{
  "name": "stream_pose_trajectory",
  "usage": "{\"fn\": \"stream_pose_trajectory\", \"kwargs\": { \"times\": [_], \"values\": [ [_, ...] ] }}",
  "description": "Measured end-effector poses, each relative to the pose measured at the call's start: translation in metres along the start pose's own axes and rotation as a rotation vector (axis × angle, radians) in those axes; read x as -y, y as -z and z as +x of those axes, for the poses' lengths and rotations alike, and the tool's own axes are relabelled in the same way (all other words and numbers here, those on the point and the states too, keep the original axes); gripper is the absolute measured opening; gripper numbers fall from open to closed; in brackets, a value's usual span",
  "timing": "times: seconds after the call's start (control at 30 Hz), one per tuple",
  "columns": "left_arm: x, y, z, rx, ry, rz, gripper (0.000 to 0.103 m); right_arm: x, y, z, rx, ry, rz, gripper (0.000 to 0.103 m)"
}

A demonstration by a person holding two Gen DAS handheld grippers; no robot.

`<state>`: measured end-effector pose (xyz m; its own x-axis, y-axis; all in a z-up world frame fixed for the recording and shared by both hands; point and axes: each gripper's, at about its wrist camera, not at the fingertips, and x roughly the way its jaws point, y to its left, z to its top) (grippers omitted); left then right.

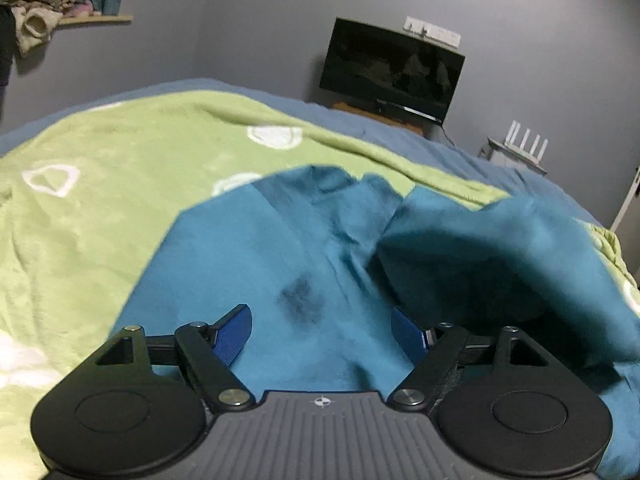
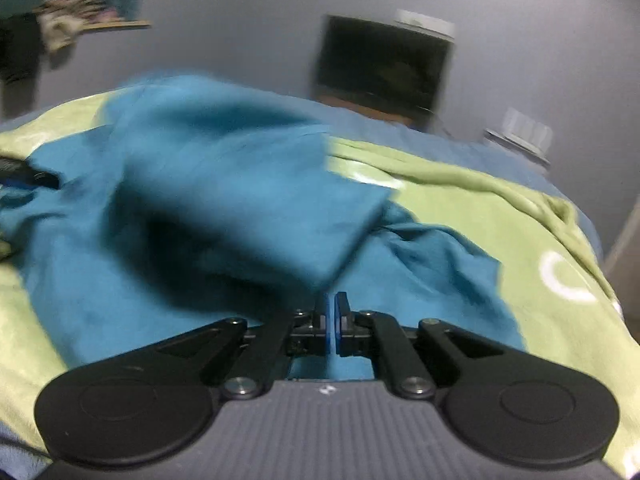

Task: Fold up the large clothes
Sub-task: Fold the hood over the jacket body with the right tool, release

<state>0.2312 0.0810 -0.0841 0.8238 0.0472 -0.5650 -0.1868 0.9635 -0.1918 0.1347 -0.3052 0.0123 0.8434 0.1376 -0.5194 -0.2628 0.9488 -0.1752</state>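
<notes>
Looking along my left gripper (image 1: 322,320), I see its blue pads (image 1: 232,334) standing wide apart with nothing between them, over the teal garment (image 1: 248,248); my right gripper (image 2: 334,316) is pressed together on a fold of this garment; the garment lies rumpled on the green blanket (image 1: 100,200); further behind stands a dark screen (image 1: 390,68) at the grey wall.

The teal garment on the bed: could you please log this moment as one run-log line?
stage: mid-fold | teal garment: on green blanket, flap lifted | left claw: open above garment | right claw: shut on garment edge
</notes>
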Motion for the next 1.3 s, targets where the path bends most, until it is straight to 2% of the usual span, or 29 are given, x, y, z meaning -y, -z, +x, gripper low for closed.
{"fn": "stream_pose_trajectory", "kwargs": {
  "times": [0.03, 0.07, 0.1, 0.17, 0.2, 0.37, 0.5, 0.57, 0.67, 0.8, 0.9, 0.97, 1.07, 1.2, 1.23, 1.3],
  "values": [
    [0.0, -0.001, -0.001, 0.006, 0.0, 0.004, 0.079, 0.003, -0.006, -0.005, 0.02, 0.007, 0.02, 0.002],
    [0.001, -0.001, -0.002, 0.008, 0.0, 0.01, 0.079, 0.005, -0.012, -0.012, 0.043, 0.013, 0.045, 0.008],
    [0.001, -0.002, -0.003, 0.009, 0.001, 0.016, 0.079, 0.003, -0.018, -0.018, 0.07, 0.014, 0.078, 0.021],
    [0.004, -0.001, -0.002, 0.006, 0.002, 0.037, 0.079, -0.003, -0.029, -0.026, 0.12, -0.01, 0.134, 0.035],
    [0.006, 0.0, -0.002, 0.004, 0.004, 0.049, 0.079, -0.01, -0.034, -0.024, 0.13, -0.024, 0.137, 0.036],
    [0.013, 0.004, 0.0, -0.007, 0.011, 0.09, 0.079, -0.065, -0.07, 0.002, 0.181, -0.103, 0.112, 0.036],
    [0.014, 0.007, 0.003, -0.025, 0.014, 0.095, 0.079, -0.112, -0.096, 0.03, 0.183, -0.153, 0.044, 0.036],
    [0.013, 0.008, 0.007, -0.035, 0.018, 0.094, 0.079, -0.131, -0.102, 0.043, 0.159, -0.166, -0.001, 0.036],
    [0.01, 0.009, 0.009, -0.045, 0.027, 0.086, 0.079, -0.15, -0.097, 0.064, 0.063, -0.188, -0.07, 0.036],
    [0.005, 0.008, 0.015, -0.056, 0.047, 0.067, 0.079, -0.156, -0.066, 0.092, -0.136, -0.254, -0.103, 0.036],
    [0.004, 0.008, 0.019, -0.058, 0.063, 0.058, 0.079, -0.156, -0.043, 0.098, -0.194, -0.252, -0.12, 0.036],
    [0.006, 0.006, 0.021, -0.049, 0.076, 0.061, 0.079, -0.154, -0.037, 0.092, -0.18, -0.252, -0.112, 0.036],
    [0.012, 0.003, 0.023, -0.034, 0.099, 0.08, 0.079, -0.14, -0.036, 0.072, -0.095, -0.249, -0.092, 0.036],
    [0.023, 0.004, 0.023, -0.014, 0.111, 0.143, 0.079, -0.116, -0.03, 0.047, 0.007, -0.177, -0.015, 0.036],
    [0.027, 0.005, 0.024, -0.014, 0.111, 0.158, 0.079, -0.108, -0.03, 0.05, 0.004, -0.161, 0.013, 0.036],
    [0.031, 0.007, 0.023, -0.01, 0.116, 0.179, 0.079, -0.101, -0.023, 0.059, -0.069, -0.113, 0.037, 0.036]
  ]
}}
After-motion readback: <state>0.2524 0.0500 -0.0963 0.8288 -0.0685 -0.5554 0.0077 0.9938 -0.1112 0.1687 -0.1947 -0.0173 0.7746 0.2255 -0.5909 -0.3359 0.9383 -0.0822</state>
